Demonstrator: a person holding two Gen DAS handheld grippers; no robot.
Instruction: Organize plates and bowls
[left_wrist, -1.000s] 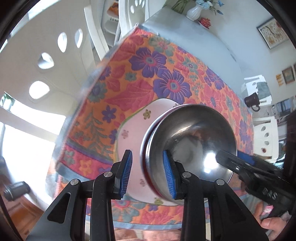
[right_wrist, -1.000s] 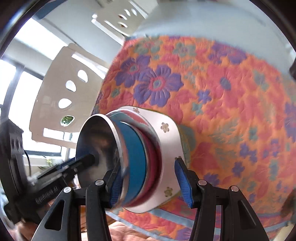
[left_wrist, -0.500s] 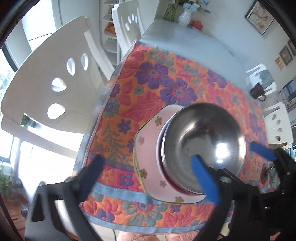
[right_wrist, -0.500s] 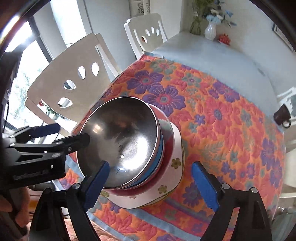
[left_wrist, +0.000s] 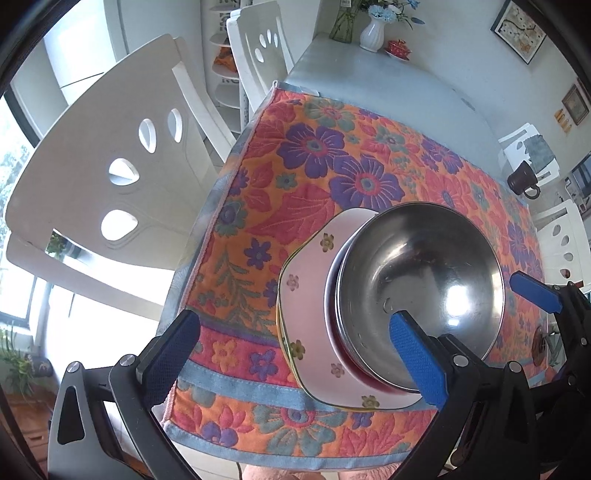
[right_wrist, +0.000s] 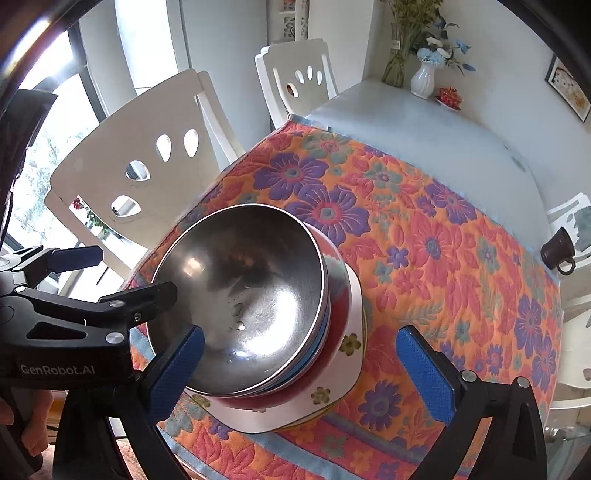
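A steel bowl (left_wrist: 424, 280) sits on top of a stack: under it a blue dish and a red bowl (right_wrist: 338, 314), then a white flowered plate (left_wrist: 310, 295). The stack rests on the floral cloth near the table's front edge; it also shows in the right wrist view (right_wrist: 251, 302). My left gripper (left_wrist: 295, 354) is open and empty, above and in front of the stack's left side. My right gripper (right_wrist: 299, 365) is open and empty, above the stack's front. The right gripper's blue fingertips (left_wrist: 535, 295) show at the right in the left wrist view.
The orange floral cloth (left_wrist: 332, 166) covers the near part of a grey table (right_wrist: 424, 129). White chairs (left_wrist: 110, 166) stand at the left and far side. A dark mug (right_wrist: 557, 251) is at the right edge. A white vase (right_wrist: 423, 81) and a red dish stand at the far end.
Both grippers have let go of the stack, opened wide and pulled back and up. The stack now rests flat on the cloth.
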